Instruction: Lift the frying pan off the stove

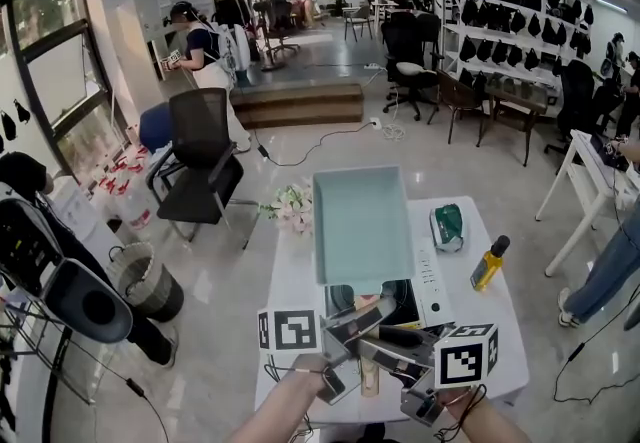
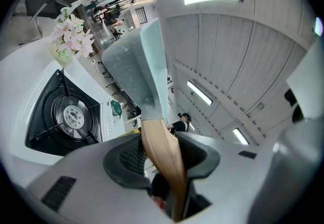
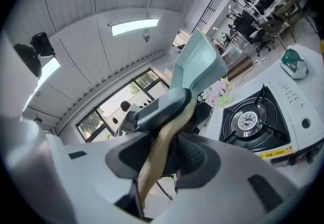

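Pinched at 6 o'clock by fingers of right gripper [image 3: 164,154] and, nearer the pan, left gripper [image 2: 161,160]: wooden handle [image 1: 370,376] running toward 12 o'clock into teal frying pan [image 1: 362,226], hanging clear above gas stove [image 1: 432,283] on white counter [image 1: 490,351].

No text is legible; the yellow label [image 3: 274,153] on the stove [image 3: 297,110], right of the right gripper [image 3: 167,154], is unreadable.

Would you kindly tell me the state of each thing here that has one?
Pan: raised clear of the stove, held by its handle.
Burner: bare, no flame visible.
Left gripper: shut on the handle.
Right gripper: shut on the handle.
Bottle: upright, capped.
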Tool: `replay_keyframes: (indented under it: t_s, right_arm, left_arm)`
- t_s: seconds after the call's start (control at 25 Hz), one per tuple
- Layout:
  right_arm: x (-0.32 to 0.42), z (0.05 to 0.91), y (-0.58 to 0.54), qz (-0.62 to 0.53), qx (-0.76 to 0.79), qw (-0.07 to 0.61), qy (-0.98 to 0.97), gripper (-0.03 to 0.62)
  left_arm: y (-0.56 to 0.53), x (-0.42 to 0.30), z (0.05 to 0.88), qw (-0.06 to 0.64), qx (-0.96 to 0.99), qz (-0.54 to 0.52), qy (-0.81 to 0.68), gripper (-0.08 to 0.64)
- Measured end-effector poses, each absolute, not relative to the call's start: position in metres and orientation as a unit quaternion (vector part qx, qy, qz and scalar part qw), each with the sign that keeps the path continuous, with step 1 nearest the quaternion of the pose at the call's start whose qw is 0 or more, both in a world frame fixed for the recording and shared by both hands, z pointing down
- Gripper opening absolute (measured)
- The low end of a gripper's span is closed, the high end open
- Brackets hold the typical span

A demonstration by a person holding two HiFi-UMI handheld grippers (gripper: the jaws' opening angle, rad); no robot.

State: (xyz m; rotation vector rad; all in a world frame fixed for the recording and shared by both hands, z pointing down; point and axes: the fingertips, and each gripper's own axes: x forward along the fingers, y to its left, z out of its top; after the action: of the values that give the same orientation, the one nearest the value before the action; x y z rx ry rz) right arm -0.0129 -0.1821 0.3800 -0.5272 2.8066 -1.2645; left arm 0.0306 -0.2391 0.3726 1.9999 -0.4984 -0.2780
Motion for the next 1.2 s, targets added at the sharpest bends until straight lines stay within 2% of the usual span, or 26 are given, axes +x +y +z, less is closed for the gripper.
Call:
replay_keyframes:
  t_s: [1.2]
  right_arm:
    - [-0.018,0.378,-0.196,-0.401,-0.165,0.01,0.901,0.147]
  left_arm:
    - [-0.254,0.024,0.368,0.495,0.834,-0.115,-0.216,0.155]
